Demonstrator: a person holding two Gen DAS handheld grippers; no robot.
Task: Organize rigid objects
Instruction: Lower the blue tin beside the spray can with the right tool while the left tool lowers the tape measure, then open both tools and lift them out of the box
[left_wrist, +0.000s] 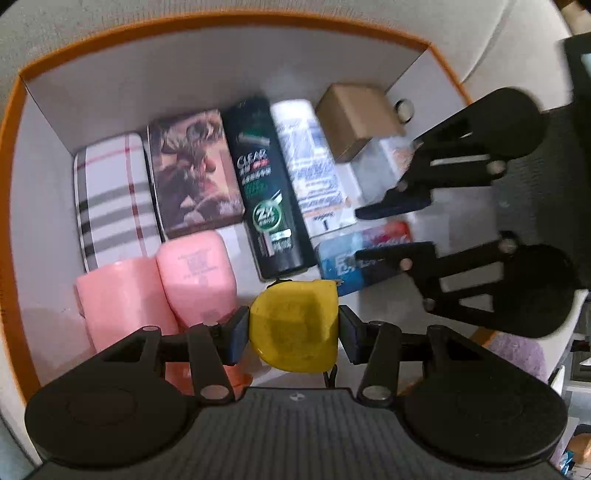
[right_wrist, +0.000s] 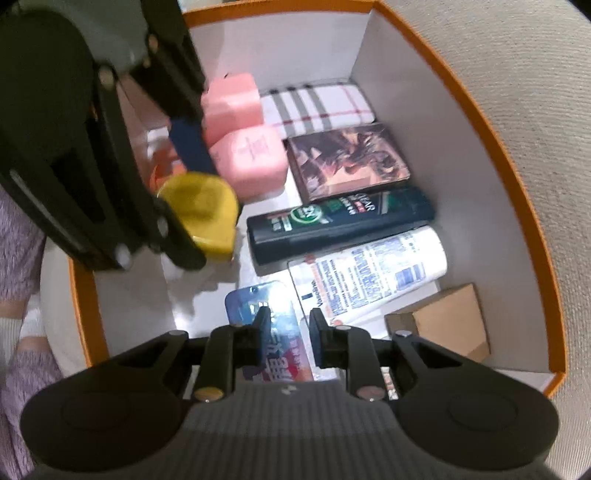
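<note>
My left claw (left_wrist: 293, 328) clenched a yellow tape measure (left_wrist: 295, 325) at lower centre, above the orange box (left_wrist: 11, 155); my right claw (right_wrist: 286, 325) hung released over a blue pack (right_wrist: 266, 302)

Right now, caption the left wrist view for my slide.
Left gripper holds a yellow object over the orange box.

Bare white floor is left in the orange-rimmed box (left_wrist: 22, 155) only between the pink bottles (left_wrist: 195, 273) and the dark shampoo bottle (left_wrist: 266, 184); that gap is overhung by the yellow object (left_wrist: 295, 326), and the far rows are packed side by side
</note>
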